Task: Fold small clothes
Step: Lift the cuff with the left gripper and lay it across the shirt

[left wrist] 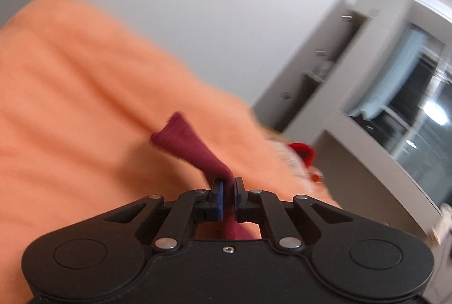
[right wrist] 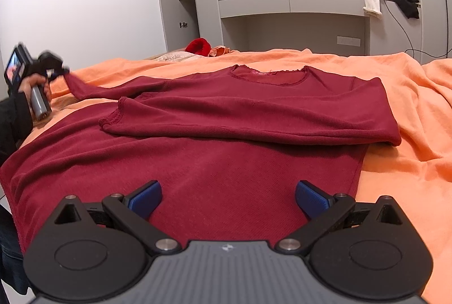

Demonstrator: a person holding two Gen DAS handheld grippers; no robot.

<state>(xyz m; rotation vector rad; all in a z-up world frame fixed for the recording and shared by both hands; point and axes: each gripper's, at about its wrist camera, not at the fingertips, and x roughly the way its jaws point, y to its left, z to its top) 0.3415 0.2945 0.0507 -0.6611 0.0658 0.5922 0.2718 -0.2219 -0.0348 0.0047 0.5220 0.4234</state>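
Between left fingers (left wrist: 217, 191): sleeve cuff (left wrist: 180, 134).

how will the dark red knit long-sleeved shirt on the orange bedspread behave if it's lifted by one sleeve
The dark red knit long-sleeved shirt is probably floppy: the sleeve pinched in the left gripper sags. It likely weighs little, since thin fabric hangs freely. It may drag and bunch on the orange bedspread rather than slide.

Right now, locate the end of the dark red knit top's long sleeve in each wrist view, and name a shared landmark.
Left wrist: the sleeve end sticks up just above centre, pinched in the shut left gripper.
Right wrist: the sleeve end is at the far left, held by the left gripper.
Shared landmark: the fuzzy red item at the orange blanket's far edge.
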